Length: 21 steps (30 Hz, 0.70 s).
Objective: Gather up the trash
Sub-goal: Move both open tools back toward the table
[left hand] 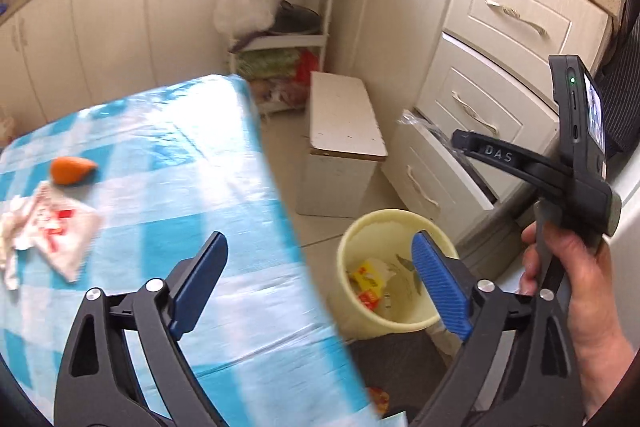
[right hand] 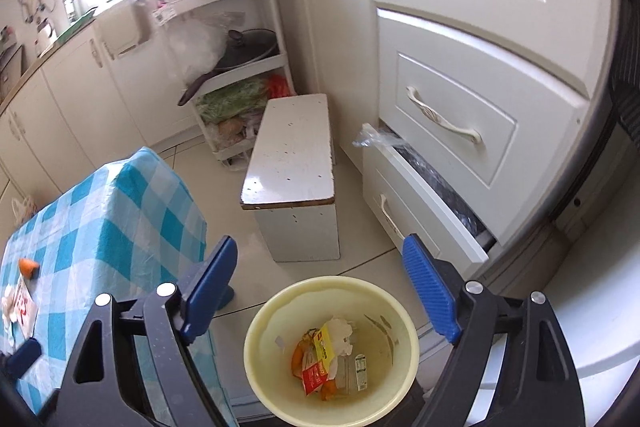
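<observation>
A pale yellow bin (right hand: 332, 351) stands on the floor beside the table and holds wrappers and crumpled paper (right hand: 324, 359). My right gripper (right hand: 320, 291) is open and empty, directly above the bin. My left gripper (left hand: 316, 283) is open and empty, over the table's right edge. On the blue checked tablecloth (left hand: 168, 155) lie an orange piece of trash (left hand: 72, 169) and a crumpled white wrapper with red print (left hand: 52, 231), to the left of the left gripper. The bin also shows in the left wrist view (left hand: 394, 267). The right gripper body (left hand: 576, 163) shows there, held in a hand.
A white wooden stool (right hand: 292, 163) stands on the floor beyond the bin. A low drawer (right hand: 420, 195) of the white cabinet is pulled open at the right. A shelf rack (right hand: 236, 67) with pans and bags stands in the corner.
</observation>
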Each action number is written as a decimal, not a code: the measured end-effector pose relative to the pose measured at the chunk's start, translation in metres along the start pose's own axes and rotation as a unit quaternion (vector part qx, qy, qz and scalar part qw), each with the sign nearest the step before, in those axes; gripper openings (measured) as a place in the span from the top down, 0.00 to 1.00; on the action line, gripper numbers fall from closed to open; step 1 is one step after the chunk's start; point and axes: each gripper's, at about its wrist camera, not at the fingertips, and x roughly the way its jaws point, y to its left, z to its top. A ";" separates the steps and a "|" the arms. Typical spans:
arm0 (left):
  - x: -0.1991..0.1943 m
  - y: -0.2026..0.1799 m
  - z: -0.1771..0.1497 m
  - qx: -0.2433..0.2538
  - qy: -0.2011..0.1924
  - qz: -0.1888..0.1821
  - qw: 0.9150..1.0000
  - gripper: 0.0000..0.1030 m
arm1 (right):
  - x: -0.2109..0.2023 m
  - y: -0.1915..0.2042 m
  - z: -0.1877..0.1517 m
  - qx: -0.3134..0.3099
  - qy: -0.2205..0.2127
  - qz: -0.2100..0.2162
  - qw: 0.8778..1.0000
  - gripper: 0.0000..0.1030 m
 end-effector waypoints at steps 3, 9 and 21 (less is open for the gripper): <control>-0.024 0.034 -0.007 -0.017 -0.009 0.019 1.000 0.08 | -0.011 0.017 0.001 -0.024 -0.015 0.007 1.000 0.18; -0.066 0.100 -0.022 -0.058 -0.024 0.049 0.997 0.07 | -0.031 0.049 0.001 -0.055 -0.034 0.026 0.998 0.16; -0.123 0.213 -0.056 -0.150 -0.050 0.098 0.983 0.07 | -0.055 0.093 -0.008 -0.087 -0.037 0.043 0.995 0.16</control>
